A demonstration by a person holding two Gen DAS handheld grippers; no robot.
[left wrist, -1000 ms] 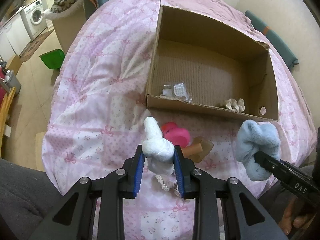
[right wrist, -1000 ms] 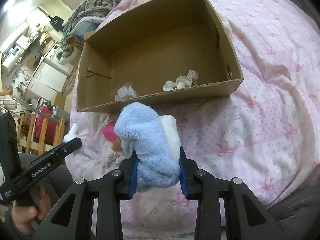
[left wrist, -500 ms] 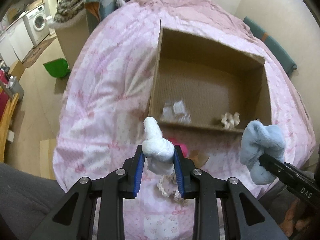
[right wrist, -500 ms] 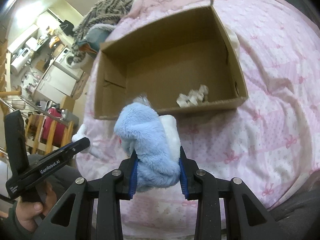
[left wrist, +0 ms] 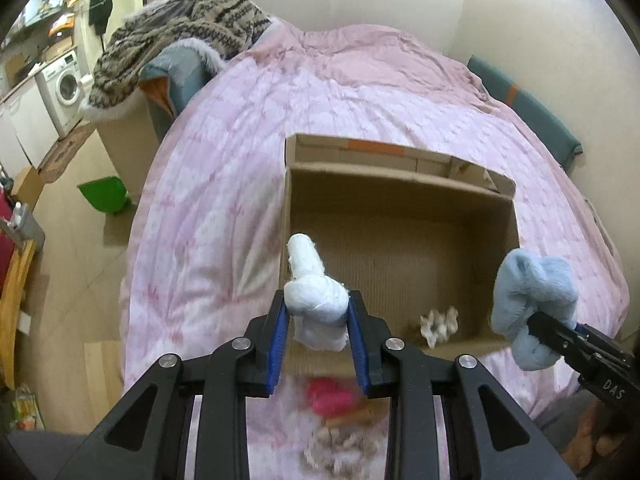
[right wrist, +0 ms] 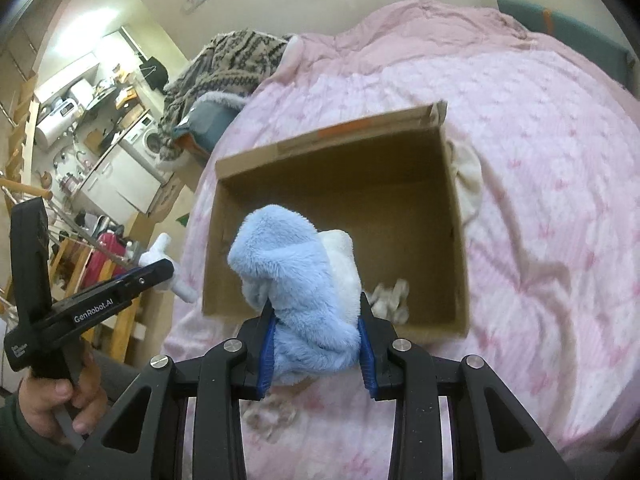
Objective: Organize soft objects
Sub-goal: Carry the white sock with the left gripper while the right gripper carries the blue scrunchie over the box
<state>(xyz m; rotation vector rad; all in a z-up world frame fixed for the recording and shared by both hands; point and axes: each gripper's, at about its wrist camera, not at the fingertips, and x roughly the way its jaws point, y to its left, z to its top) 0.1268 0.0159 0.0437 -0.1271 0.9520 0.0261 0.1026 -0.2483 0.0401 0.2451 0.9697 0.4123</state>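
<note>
My left gripper [left wrist: 318, 312] is shut on a white cloth roll [left wrist: 316, 292] whose end sticks up, held above the near left corner of an open cardboard box [left wrist: 400, 184]. My right gripper [right wrist: 316, 330] is shut on a fluffy blue and white plush [right wrist: 296, 280], held above the box's near wall [right wrist: 440, 326]. In the left wrist view that blue plush [left wrist: 532, 296] hangs at the box's near right corner. The right wrist view shows the left gripper [right wrist: 160, 272] with the white roll [right wrist: 158, 250] at left. A small crumpled cream piece [left wrist: 438, 322] lies inside the box.
The box stands on a bed with a pink quilt [left wrist: 360, 92]. A pink soft item [left wrist: 330, 396], a brown piece [left wrist: 352, 418] and a pale lacy bundle [left wrist: 340, 450] lie on the quilt below my left gripper. A patterned knit [left wrist: 180, 32] is heaped beyond the bed's far left corner.
Both grippers have risen with their loads and tilted up; the box now sits lower and smaller in both views. The items on the quilt have dropped below the left jaws.
</note>
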